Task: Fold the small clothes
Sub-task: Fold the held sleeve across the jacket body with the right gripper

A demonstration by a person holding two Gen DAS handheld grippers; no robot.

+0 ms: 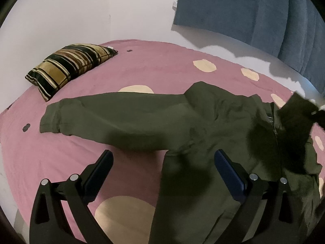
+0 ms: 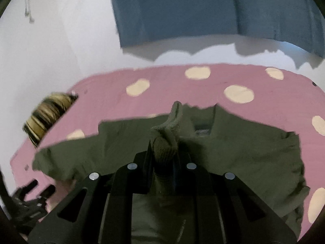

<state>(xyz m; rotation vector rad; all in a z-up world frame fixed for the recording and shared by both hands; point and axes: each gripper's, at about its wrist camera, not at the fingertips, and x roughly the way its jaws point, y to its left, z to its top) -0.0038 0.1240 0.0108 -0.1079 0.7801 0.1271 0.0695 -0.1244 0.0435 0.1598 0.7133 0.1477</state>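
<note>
An olive green jacket [image 1: 142, 120] lies spread on the pink bedspread [image 1: 154, 65], one sleeve [image 1: 81, 118] stretched out to the left. My left gripper [image 1: 163, 156] hovers open over the jacket's near edge, nothing between its fingers. In the right wrist view my right gripper [image 2: 165, 148] is shut on the ribbed cuff [image 2: 172, 122] of the other sleeve and holds it up over the jacket's body [image 2: 243, 152], near the collar. The lifted cuff [image 1: 298, 105] also shows blurred at the right edge of the left wrist view. The left gripper [image 2: 30, 193] appears at the lower left.
A striped black and gold pillow [image 1: 69, 65] lies at the bed's far left corner. A blue padded headboard [image 1: 243, 10] stands behind the bed, and a white wall [image 1: 61, 10] runs along the left. The bedspread has cream dots [image 2: 238, 94].
</note>
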